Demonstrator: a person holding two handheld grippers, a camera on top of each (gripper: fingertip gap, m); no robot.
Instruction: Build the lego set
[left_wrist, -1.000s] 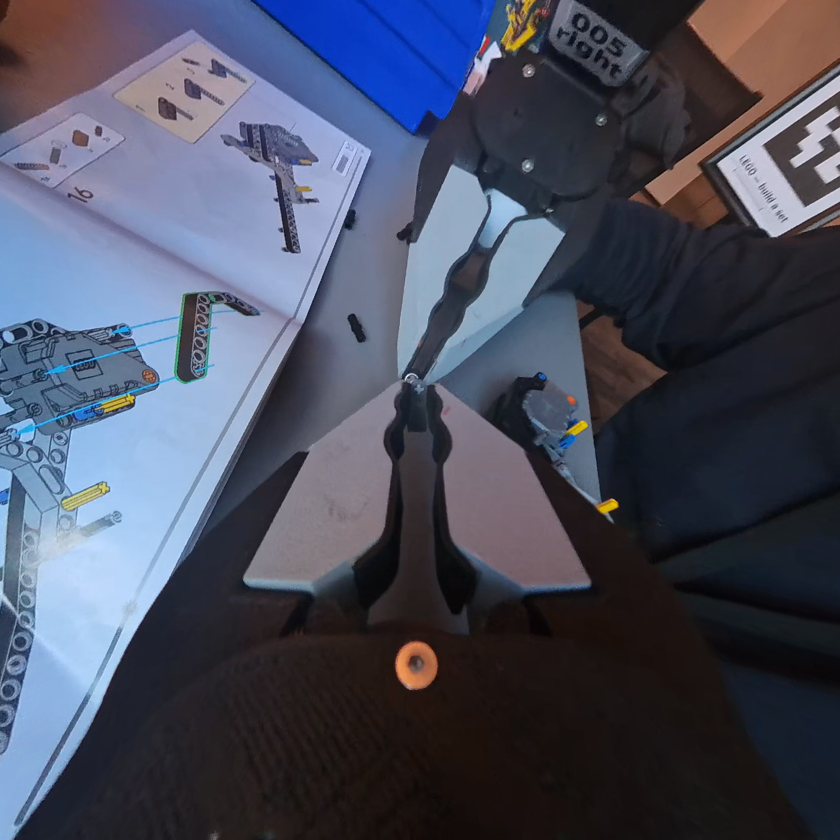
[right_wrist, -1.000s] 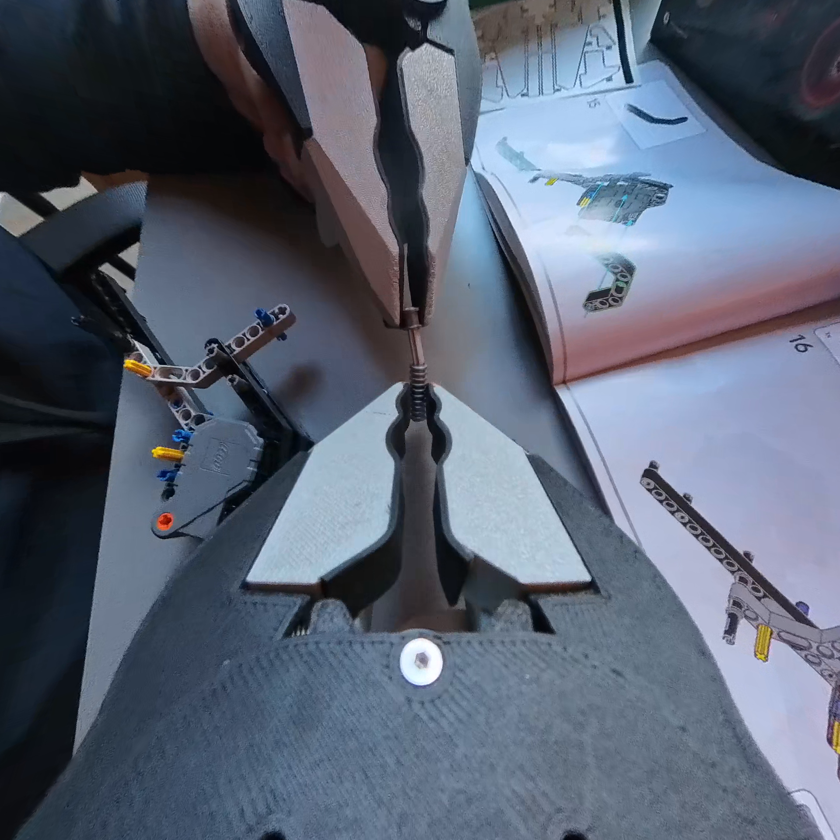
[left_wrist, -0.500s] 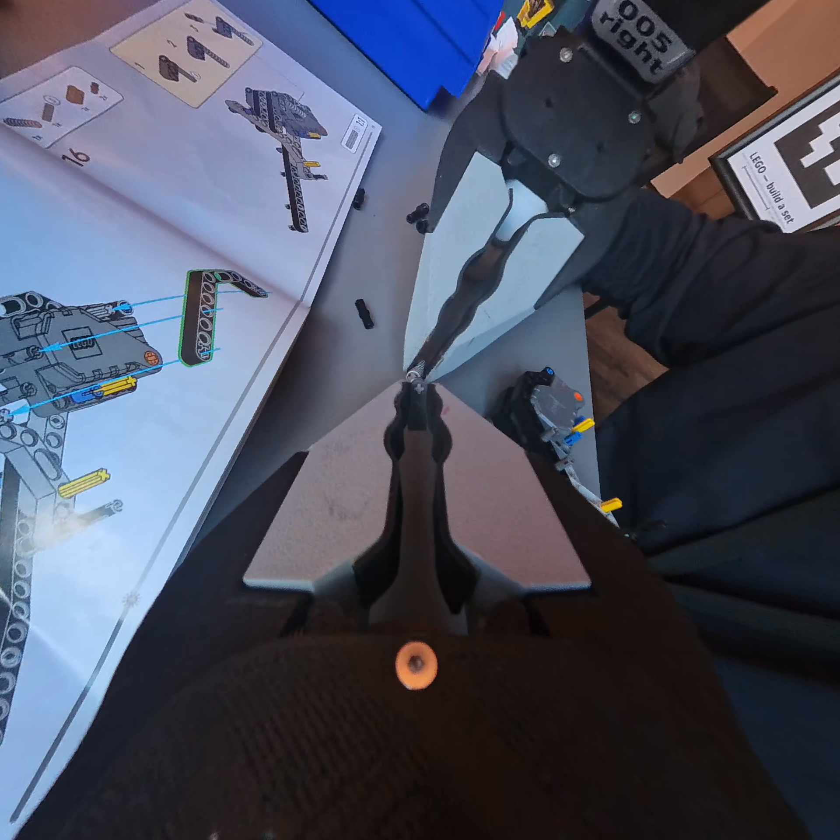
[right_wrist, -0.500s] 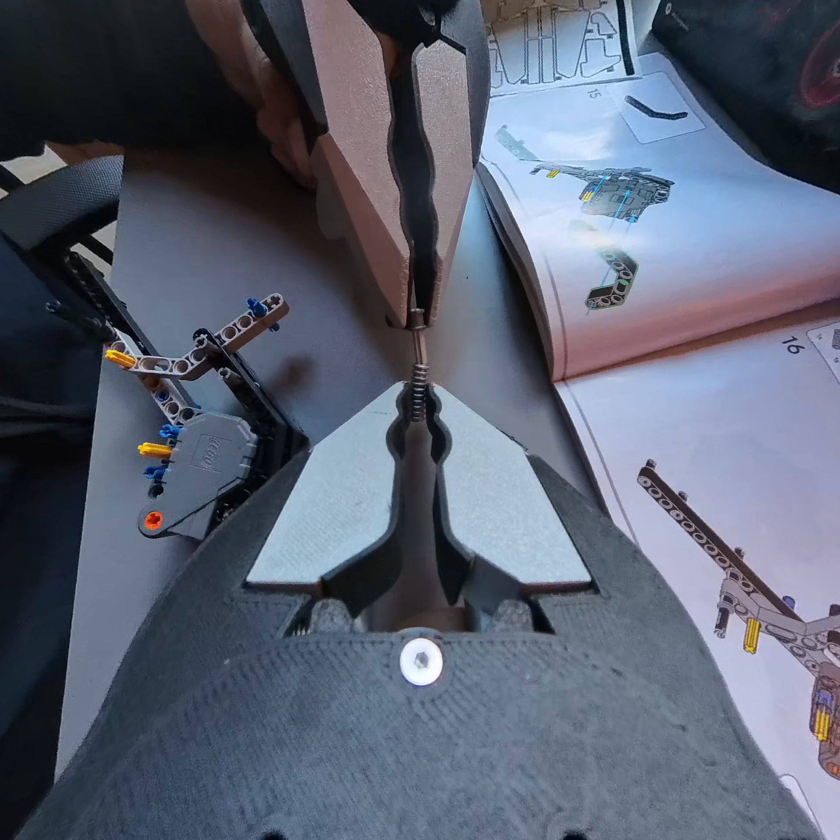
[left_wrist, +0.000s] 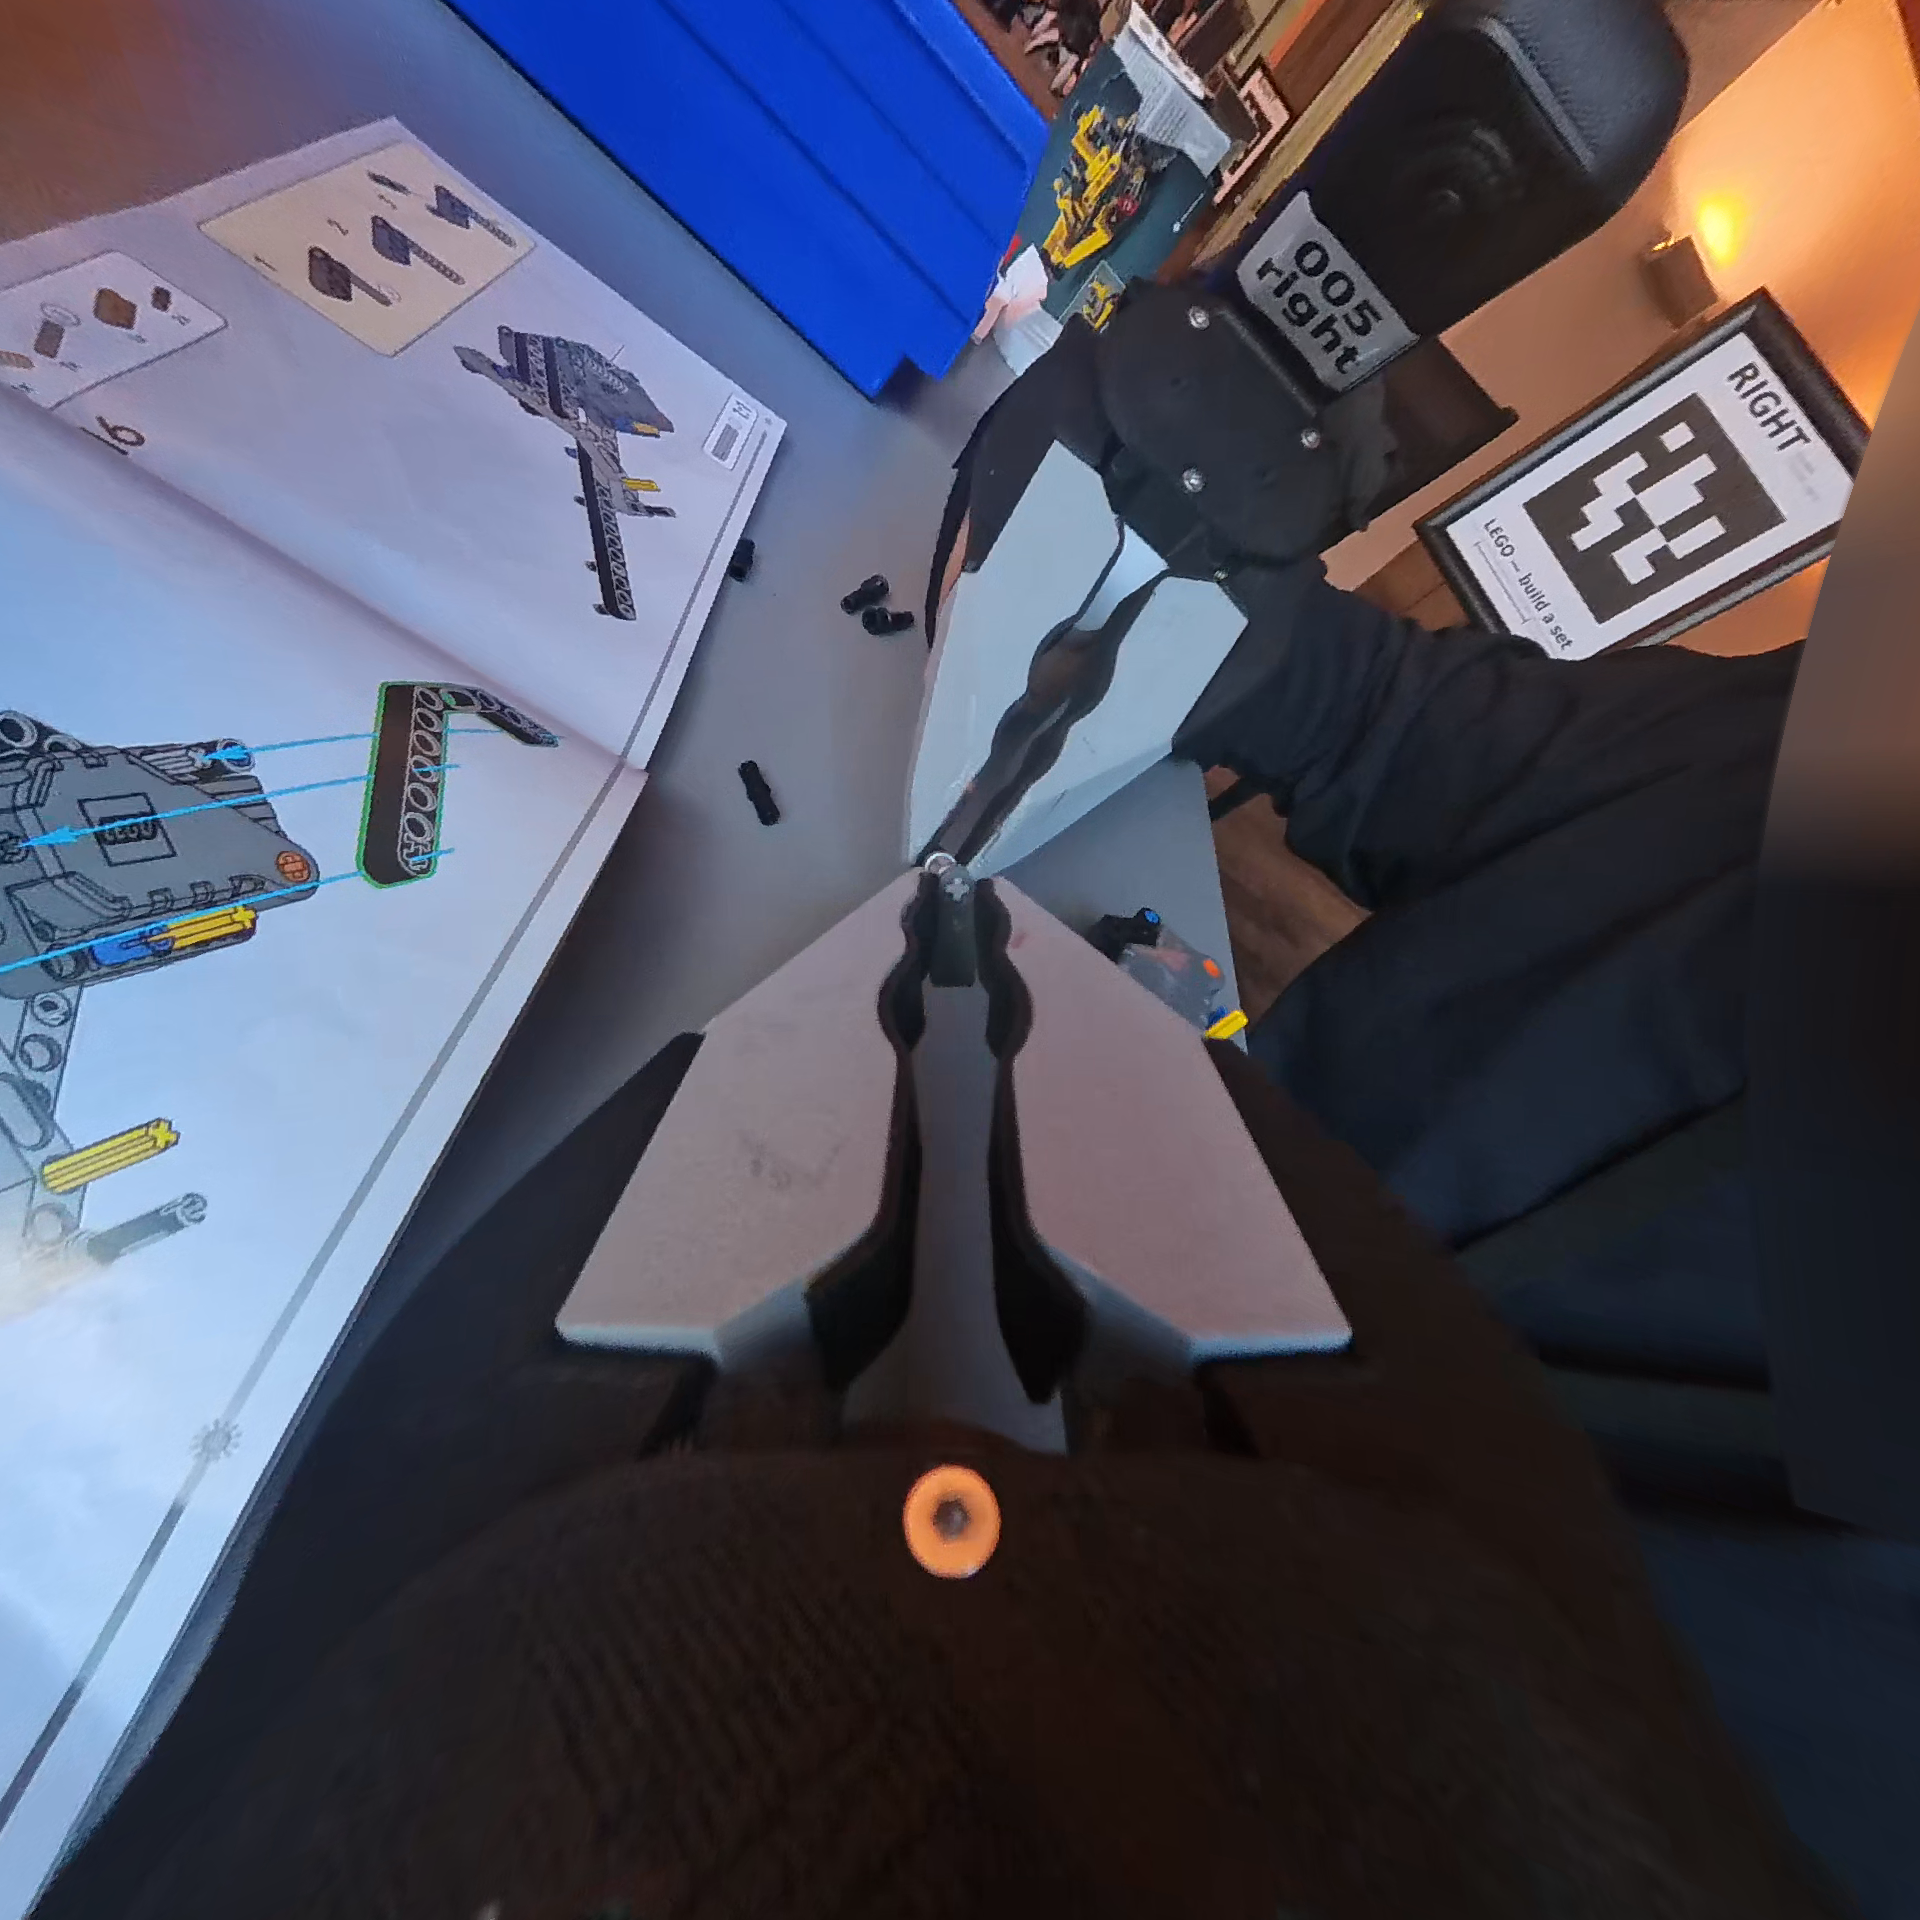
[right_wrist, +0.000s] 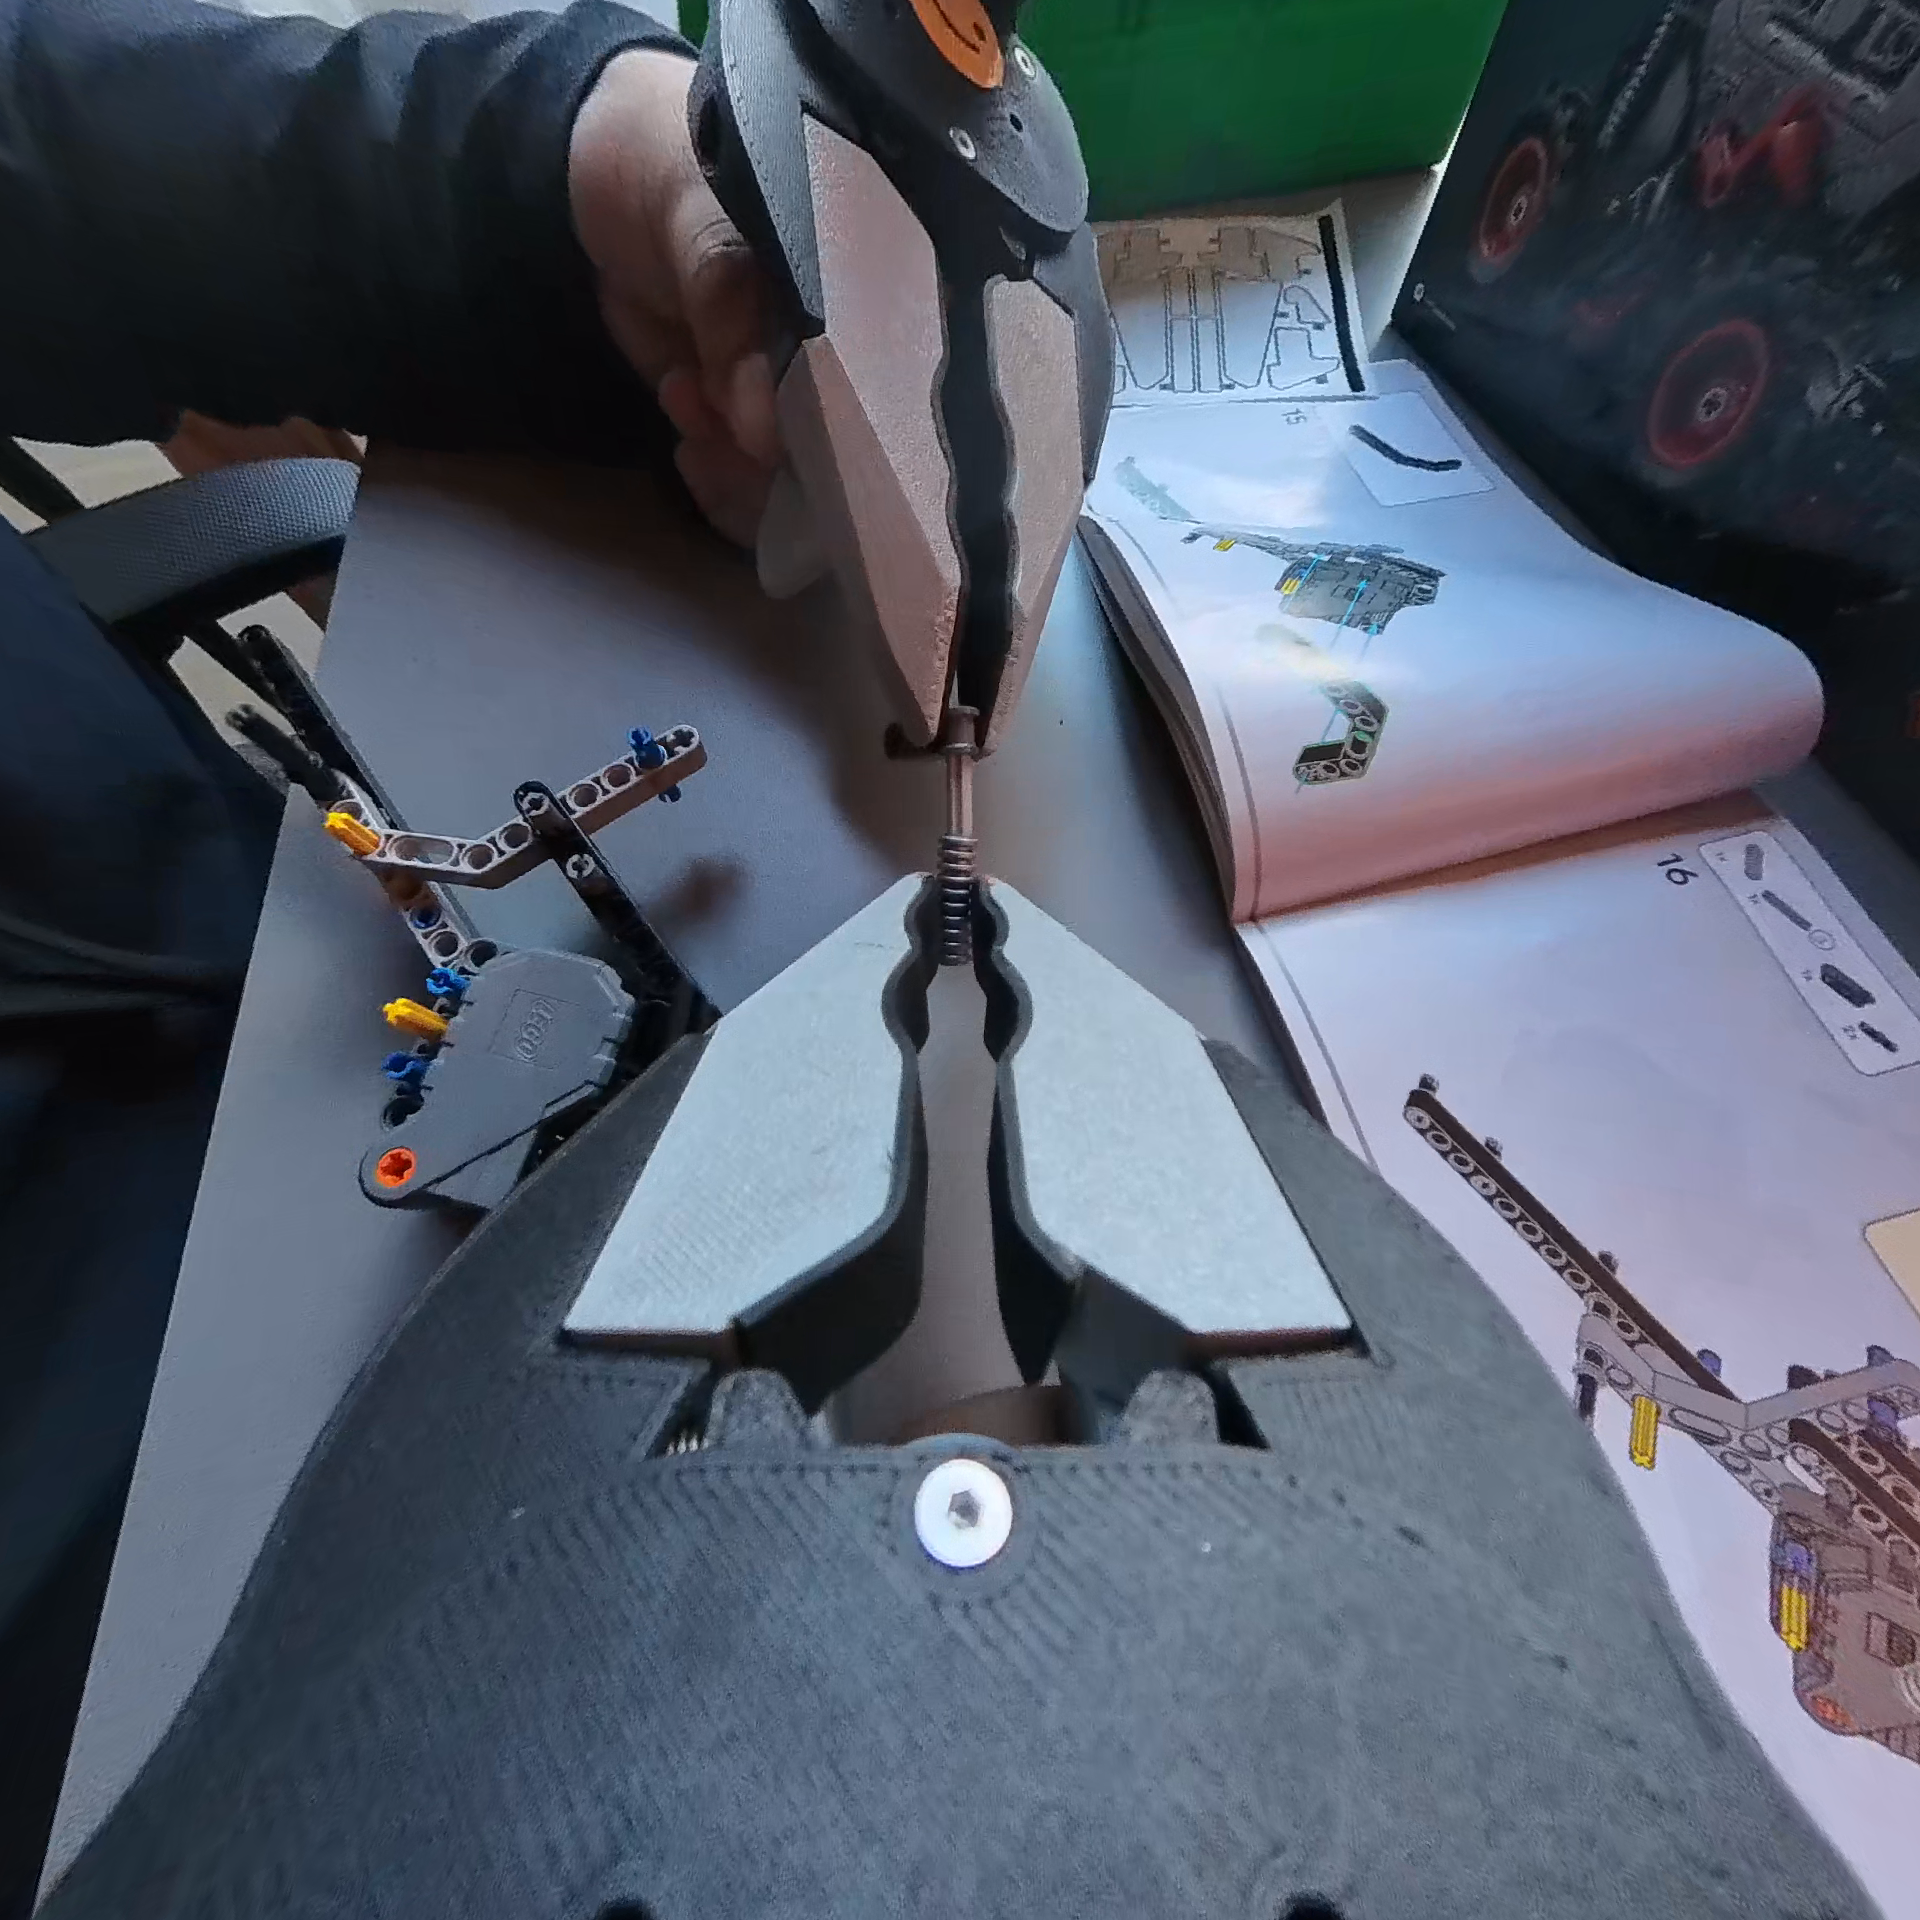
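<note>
My left gripper (left_wrist: 951, 899) is shut on the end of a thin dark axle (left_wrist: 951, 930). My right gripper (right_wrist: 956, 904) is shut on the other end, where a small coil spring (right_wrist: 956, 883) sits on the axle (right_wrist: 961, 795). The two grippers meet tip to tip above the grey table. In the right wrist view the left gripper (right_wrist: 966, 722) comes down from the top with a hand behind it. In the left wrist view the right gripper (left_wrist: 951, 854) reaches in from the upper right. The partly built model (right_wrist: 499, 1039) lies on the table to the left; it also shows in the left wrist view (left_wrist: 1169, 951).
The open instruction booklet (left_wrist: 312, 675) covers the table on one side and also shows in the right wrist view (right_wrist: 1455, 675). Loose black pins (left_wrist: 758, 792) lie near its edge. Blue bins (left_wrist: 779, 156), a framed marker sign (left_wrist: 1652, 499) and a dark set box (right_wrist: 1714, 260) stand beyond. My two grippers' fingertips are within a few centimetres of each other.
Both grippers stay shut on the axle, tip to tip. The right gripper has swung to the right in the left wrist view. More of the left gripper and the hand shows in the right wrist view.
</note>
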